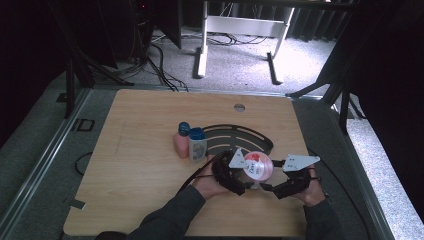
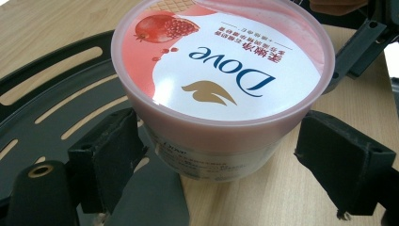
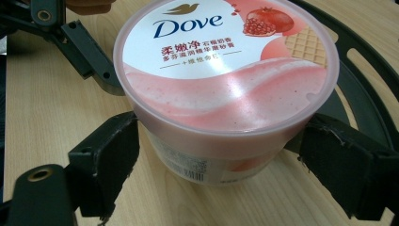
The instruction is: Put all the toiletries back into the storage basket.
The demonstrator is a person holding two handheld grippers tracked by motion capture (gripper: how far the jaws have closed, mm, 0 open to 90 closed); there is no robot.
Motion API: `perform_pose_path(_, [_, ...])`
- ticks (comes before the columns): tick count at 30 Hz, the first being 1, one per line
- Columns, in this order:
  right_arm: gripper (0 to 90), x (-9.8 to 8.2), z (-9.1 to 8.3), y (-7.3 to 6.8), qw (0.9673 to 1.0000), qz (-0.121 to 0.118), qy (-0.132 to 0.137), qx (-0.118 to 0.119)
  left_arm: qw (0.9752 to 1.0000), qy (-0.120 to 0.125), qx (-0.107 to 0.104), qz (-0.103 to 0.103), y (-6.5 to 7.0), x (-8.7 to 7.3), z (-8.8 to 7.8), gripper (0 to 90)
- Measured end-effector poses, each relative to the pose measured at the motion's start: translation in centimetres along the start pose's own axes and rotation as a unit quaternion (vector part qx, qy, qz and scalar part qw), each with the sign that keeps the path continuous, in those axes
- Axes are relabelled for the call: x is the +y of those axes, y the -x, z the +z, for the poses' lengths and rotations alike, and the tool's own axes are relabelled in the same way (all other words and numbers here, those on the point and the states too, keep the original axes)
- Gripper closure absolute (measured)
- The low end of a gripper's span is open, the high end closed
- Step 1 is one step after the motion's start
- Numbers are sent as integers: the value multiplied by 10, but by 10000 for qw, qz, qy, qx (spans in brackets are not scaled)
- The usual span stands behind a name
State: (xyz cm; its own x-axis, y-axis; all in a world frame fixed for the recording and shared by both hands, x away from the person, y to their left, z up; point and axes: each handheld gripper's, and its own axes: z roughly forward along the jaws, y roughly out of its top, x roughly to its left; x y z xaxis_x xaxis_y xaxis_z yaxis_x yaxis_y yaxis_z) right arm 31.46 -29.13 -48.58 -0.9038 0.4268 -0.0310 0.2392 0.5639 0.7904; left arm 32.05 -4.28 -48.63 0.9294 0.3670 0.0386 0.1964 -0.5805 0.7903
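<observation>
Two tools bracket one pink Dove tub [image 1: 258,166], which stands on the tabletop [image 1: 145,150] just at the near edge of the black slotted tray [image 1: 235,135]. My left tool [image 1: 235,176] comes at it from one side and my right tool [image 1: 280,184] from the opposite side, so each sees the other beyond the tub.

In the left gripper view the jaws stand apart on either side of the tub [image 2: 221,94], below its lid rim; one pad looks close to the wall, the other clearly off it. In the right gripper view the tub [image 3: 226,89] sits the same way between spread jaws, with both pads near but, as far as I can judge, not pressing.

To do this well, I should let one tool take the body low, under the lid's lip, and squeeze squarely across the widest part so the round wall cannot roll out. The other should stay clear of the first tool's pads. A pink bottle [image 1: 181,142] and a clear blue-capped bottle [image 1: 197,146] stand near on the left; I must not knock them.
</observation>
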Motion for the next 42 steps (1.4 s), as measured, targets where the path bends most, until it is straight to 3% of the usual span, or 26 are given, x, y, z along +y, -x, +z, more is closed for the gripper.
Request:
perform_pose_path(25, [112, 8, -5, 20, 9999, 26, 34, -92, 9999, 8, 133, 83, -12, 19, 6, 143])
perform_pose_path(42, [101, 17, 5, 35, 10000, -24, -1, -74, 9997, -12, 255, -59, -26, 20, 9, 143])
